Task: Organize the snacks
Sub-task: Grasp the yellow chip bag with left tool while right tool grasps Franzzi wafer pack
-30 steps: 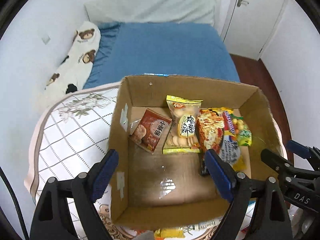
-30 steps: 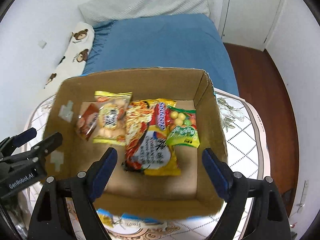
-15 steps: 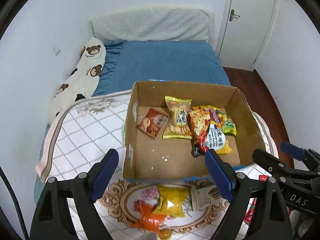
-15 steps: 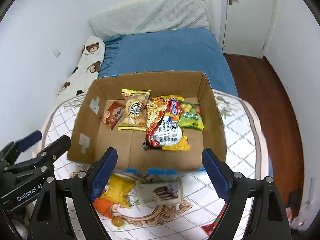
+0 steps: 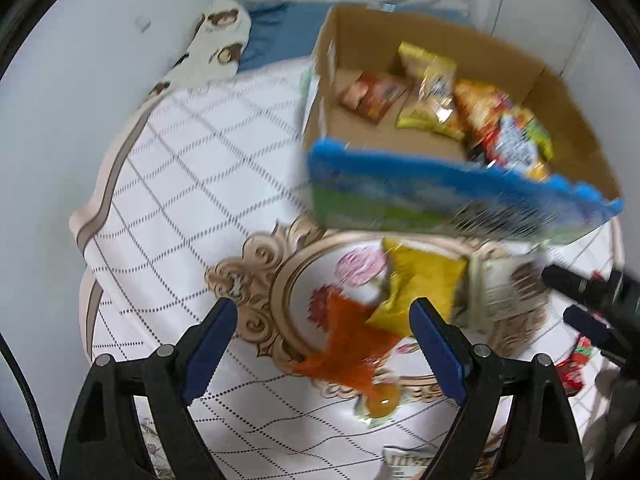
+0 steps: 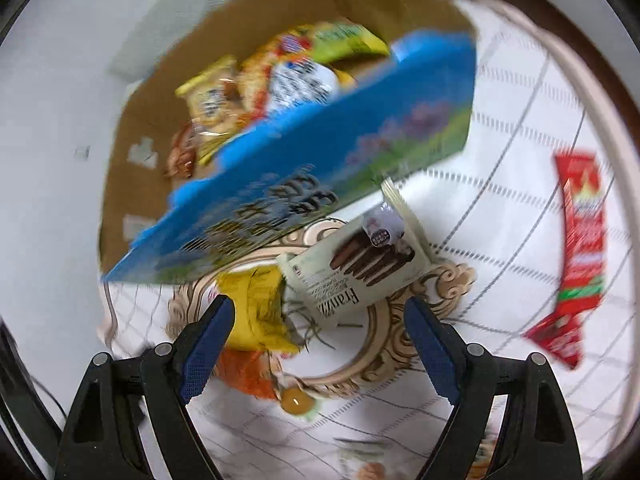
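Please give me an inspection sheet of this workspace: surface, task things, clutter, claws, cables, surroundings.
Surface: white grid-patterned tablecloth with a tan ornate medallion.
Job's things: brown cardboard box with blue printed front holding several snack packets; outside it, a yellow crinkled packet, an orange packet, a pale chocolate-stick biscuit packet and a red wrapper on the cloth.
Clutter: nothing seen.
Claws: left claw open and empty; right claw open and empty.
Cables: thin black cable at the left edge.
Surroundings: bear-print pillow, blue bedsheet, white wall; views blurred.
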Demonstrator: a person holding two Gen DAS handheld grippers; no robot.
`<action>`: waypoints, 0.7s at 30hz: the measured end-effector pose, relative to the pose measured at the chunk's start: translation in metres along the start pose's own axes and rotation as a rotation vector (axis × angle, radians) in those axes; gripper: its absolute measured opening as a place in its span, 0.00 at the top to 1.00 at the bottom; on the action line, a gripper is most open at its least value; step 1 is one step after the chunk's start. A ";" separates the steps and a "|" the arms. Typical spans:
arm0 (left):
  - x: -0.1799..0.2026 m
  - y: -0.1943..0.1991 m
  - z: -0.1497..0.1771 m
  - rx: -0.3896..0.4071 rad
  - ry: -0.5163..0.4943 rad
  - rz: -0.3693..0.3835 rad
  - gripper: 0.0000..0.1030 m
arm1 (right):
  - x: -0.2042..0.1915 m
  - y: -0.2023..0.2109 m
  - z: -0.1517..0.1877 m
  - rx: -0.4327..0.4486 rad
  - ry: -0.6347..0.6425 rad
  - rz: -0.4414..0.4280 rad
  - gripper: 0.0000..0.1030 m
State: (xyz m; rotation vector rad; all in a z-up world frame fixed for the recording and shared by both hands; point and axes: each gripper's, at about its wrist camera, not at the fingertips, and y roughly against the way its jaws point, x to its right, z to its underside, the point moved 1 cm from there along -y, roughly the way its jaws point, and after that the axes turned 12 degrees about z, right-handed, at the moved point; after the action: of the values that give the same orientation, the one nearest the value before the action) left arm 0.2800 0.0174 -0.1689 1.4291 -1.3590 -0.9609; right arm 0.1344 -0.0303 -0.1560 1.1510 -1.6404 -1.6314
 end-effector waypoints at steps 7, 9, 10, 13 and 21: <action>-0.008 -0.025 0.001 -0.040 0.017 -0.054 0.15 | 0.009 -0.051 -0.020 -0.043 -0.198 0.024 0.14; -0.007 -0.030 -0.001 -0.049 0.019 -0.058 0.15 | 0.011 -0.061 -0.023 -0.051 -0.244 0.047 0.14; -0.007 -0.032 -0.002 -0.051 0.019 -0.059 0.15 | 0.012 -0.065 -0.024 -0.052 -0.265 0.067 0.13; -0.004 -0.035 -0.005 -0.057 0.011 -0.051 0.15 | 0.012 -0.070 -0.025 -0.065 -0.240 0.110 0.14; 0.030 -0.053 -0.015 -0.153 -0.067 0.062 0.15 | 0.000 -0.069 -0.015 -0.053 0.191 0.292 0.17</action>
State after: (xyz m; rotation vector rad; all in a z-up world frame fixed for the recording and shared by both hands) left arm 0.3123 -0.0119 -0.2138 1.2432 -1.3409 -1.0564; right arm 0.1598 -0.0310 -0.2217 0.9575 -1.5505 -1.3304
